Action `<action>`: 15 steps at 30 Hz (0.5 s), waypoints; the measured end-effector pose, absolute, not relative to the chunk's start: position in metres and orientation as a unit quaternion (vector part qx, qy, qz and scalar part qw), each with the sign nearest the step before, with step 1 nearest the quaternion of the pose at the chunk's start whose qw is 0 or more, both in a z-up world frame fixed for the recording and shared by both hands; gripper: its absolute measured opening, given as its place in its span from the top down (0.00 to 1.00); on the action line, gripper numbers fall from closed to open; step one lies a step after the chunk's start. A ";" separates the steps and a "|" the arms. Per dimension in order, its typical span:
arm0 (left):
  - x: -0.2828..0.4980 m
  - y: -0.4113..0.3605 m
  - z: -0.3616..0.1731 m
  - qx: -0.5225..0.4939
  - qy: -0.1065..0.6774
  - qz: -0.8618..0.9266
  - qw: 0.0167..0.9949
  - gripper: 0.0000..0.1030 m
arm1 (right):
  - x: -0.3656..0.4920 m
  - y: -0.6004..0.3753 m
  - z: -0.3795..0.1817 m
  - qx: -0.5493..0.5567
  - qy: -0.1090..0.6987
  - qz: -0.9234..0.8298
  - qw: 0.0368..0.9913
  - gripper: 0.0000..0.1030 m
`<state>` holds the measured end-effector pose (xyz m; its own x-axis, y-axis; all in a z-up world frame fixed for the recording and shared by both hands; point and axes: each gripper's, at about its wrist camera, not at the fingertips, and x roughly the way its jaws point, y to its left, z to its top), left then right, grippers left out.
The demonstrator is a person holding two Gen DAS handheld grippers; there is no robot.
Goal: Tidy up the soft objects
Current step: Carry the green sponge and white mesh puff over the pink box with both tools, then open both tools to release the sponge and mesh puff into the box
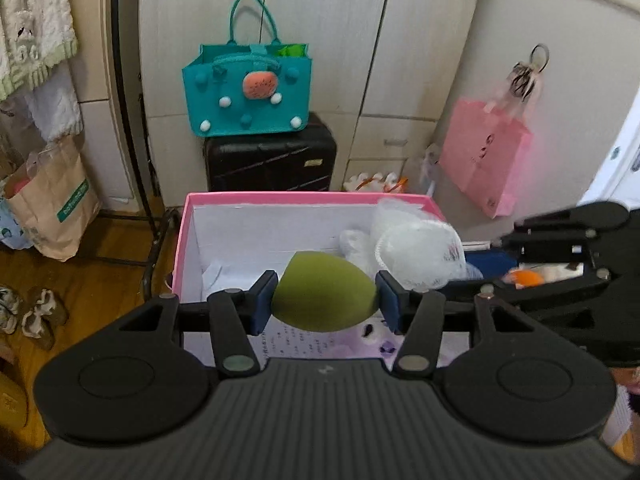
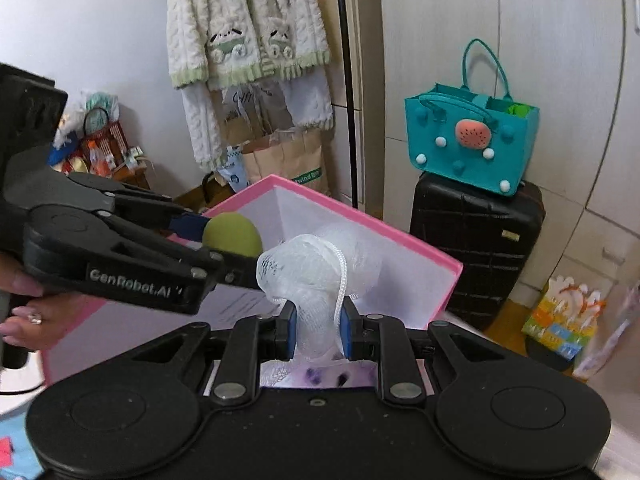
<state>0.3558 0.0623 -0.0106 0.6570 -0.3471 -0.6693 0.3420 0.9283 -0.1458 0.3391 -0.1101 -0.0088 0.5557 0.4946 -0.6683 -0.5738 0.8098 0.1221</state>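
Green sponge [image 1: 324, 292] pinched in left gripper [image 1: 325, 300] jaws; right gripper [image 2: 319, 330] jaws clamp white mesh pouf [image 2: 316, 276], pink box [image 1: 240, 200] at 12 o'clock.

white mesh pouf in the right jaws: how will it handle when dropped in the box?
Probably floppy: the white mesh pouf bulges loosely above the right gripper. Likely light, being open netting. Its cord might snag on the jaws.

teal bag [image 1: 247, 90] atop black suitcase [image 1: 270, 160] | pink bag [image 1: 484, 156], perhaps paper
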 end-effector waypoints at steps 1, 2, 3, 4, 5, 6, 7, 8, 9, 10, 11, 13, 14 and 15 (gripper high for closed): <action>0.359 0.060 -0.012 0.001 0.371 -0.180 0.911 0.49 | 0.345 -0.109 -0.011 -0.057 0.365 0.305 0.878 0.76; 0.363 0.059 -0.013 0.008 0.372 -0.170 0.912 0.49 | 0.351 -0.107 -0.012 -0.051 0.370 0.306 0.876 0.76; 0.366 0.057 -0.015 0.016 0.372 -0.165 0.914 0.49 | 0.356 -0.106 -0.014 -0.047 0.376 0.309 0.872 0.76; 0.368 0.056 -0.016 0.020 0.373 -0.160 0.914 0.49 | 0.360 -0.105 -0.016 -0.045 0.380 0.312 0.870 0.76; 0.373 0.057 -0.018 0.017 0.378 -0.157 0.912 0.49 | 0.365 -0.103 -0.019 -0.043 0.385 0.312 0.868 0.76; 0.375 0.058 -0.020 0.012 0.383 -0.156 0.910 0.49 | 0.368 -0.102 -0.021 -0.042 0.390 0.310 0.866 0.75; 0.377 0.059 -0.022 0.010 0.388 -0.152 0.909 0.48 | 0.371 -0.100 -0.023 -0.043 0.393 0.312 0.864 0.75; 0.377 0.059 -0.024 0.010 0.391 -0.142 0.910 0.48 | 0.372 -0.099 -0.024 -0.044 0.394 0.314 0.863 0.74; 0.377 0.060 -0.024 0.012 0.392 -0.132 0.911 0.46 | 0.372 -0.096 -0.026 -0.045 0.393 0.317 0.862 0.72; 0.377 0.060 -0.025 0.014 0.392 -0.124 0.911 0.45 | 0.372 -0.094 -0.027 -0.050 0.392 0.318 0.862 0.72; 0.377 0.060 -0.025 0.016 0.393 -0.114 0.912 0.44 | 0.373 -0.092 -0.029 -0.057 0.390 0.317 0.862 0.71; 0.374 0.064 -0.023 0.009 0.385 -0.107 0.917 0.35 | 0.372 -0.089 -0.030 -0.069 0.387 0.312 0.865 0.68; 0.372 0.066 -0.021 0.003 0.380 -0.109 0.919 0.33 | 0.371 -0.089 -0.030 -0.067 0.386 0.311 0.866 0.67; 0.370 0.069 -0.018 -0.004 0.375 -0.110 0.921 0.32 | 0.370 -0.091 -0.029 -0.063 0.386 0.313 0.866 0.65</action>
<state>0.3702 0.0692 -0.0178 0.6951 -0.2051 -0.6890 0.1998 0.9758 -0.0888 0.3699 -0.0908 -0.0289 0.5069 0.4932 -0.7070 -0.5899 0.7965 0.1327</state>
